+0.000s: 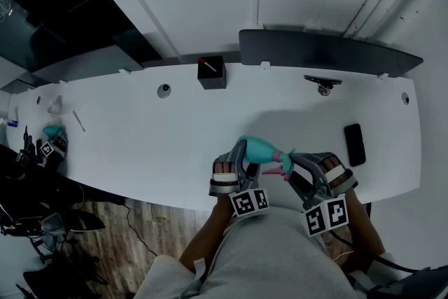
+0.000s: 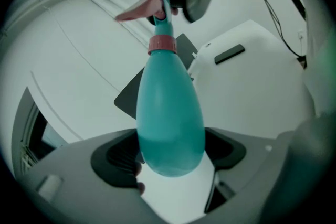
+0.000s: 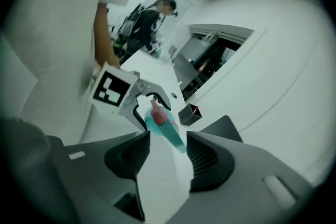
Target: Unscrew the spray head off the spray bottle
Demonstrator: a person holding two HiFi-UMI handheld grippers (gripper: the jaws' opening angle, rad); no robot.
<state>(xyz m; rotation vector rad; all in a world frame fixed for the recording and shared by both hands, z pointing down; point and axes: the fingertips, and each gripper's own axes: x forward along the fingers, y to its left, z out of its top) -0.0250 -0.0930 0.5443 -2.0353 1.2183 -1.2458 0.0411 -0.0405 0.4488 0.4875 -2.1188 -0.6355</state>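
Now the left hand-held gripper (image 2: 169,155) clamps the spray bottle (image 2: 170,107) — the right hand-held gripper (image 3: 168,152) gapes loosely around its spray head (image 2: 149,5).

Office-ish lab, I'd say: long white desk (image 1: 140,143), dark grey divider screen (image 1: 329,52), wood-look plank floor (image 1: 119,224).

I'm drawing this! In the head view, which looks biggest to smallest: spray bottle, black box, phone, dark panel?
1. Dark panel.
2. Spray bottle, though it's held nearer the camera.
3. Black box and phone: about alike.
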